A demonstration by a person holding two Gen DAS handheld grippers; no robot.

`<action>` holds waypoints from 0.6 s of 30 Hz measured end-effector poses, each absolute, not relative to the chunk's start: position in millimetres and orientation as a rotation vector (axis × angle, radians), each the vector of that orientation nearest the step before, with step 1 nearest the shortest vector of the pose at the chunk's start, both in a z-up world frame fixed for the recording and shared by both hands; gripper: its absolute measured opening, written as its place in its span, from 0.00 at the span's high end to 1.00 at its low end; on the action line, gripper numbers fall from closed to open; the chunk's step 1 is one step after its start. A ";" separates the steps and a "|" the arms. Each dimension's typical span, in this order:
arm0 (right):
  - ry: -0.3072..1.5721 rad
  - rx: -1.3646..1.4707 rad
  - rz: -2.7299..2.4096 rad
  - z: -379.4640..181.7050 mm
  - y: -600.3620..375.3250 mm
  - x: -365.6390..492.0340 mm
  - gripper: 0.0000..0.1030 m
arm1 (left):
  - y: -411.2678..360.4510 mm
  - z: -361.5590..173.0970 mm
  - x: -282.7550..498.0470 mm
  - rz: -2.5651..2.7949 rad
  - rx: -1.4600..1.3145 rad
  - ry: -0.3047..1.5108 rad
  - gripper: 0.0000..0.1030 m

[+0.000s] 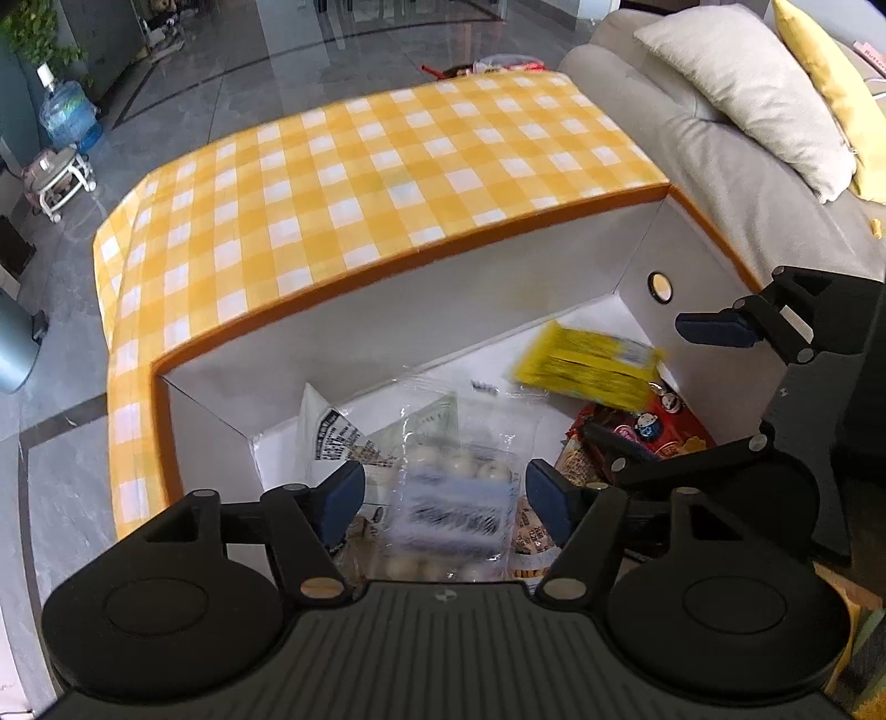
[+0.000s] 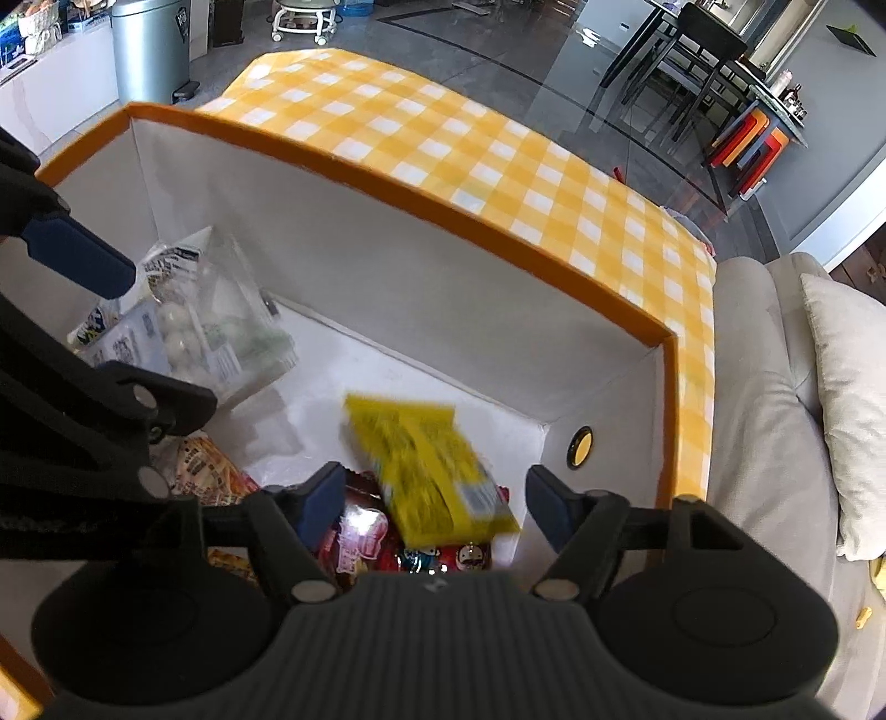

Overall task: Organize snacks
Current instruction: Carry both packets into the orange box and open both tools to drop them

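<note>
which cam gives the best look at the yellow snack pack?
Right wrist: the yellow snack pack lies central and large between the open right gripper fingers, though motion-blurred. Left wrist shows it smaller, off to the right inside the storage box, also blurred.

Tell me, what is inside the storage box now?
In the box lie a yellow packet, a red packet, a clear pack of white balls and an orange-printed packet. Anything beneath these is covered.

Home living room: grey sofa (image 1: 714,160) with cushions (image 1: 742,88) right of the fingers; polished tile floor (image 1: 232,61), water jug (image 1: 69,113), bin (image 2: 148,52), probably a dining table (image 2: 714,55) ahead.
</note>
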State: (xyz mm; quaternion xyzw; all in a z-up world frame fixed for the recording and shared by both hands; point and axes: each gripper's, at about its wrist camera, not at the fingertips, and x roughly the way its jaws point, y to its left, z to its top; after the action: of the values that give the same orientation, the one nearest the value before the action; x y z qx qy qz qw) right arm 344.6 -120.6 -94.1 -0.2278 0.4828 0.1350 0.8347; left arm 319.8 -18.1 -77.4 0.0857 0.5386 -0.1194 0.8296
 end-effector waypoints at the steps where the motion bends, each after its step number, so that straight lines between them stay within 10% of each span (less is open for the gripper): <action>1: 1.020 -0.482 0.286 -91.5 -120.7 343.6 0.28 | -18.2 -74.8 317.9 -0.254 0.186 1.139 0.24; 18: 0.919 -0.426 0.236 -28.1 -130.6 304.7 0.18 | -9.3 -3.1 260.2 -0.212 0.192 0.935 0.24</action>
State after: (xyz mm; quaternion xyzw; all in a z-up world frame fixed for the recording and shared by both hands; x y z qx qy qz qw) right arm 304.7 -130.6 -28.1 -0.2034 0.4390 0.1128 0.8679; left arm 260.2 -9.3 -3.1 0.0922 0.4490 -0.1016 0.8829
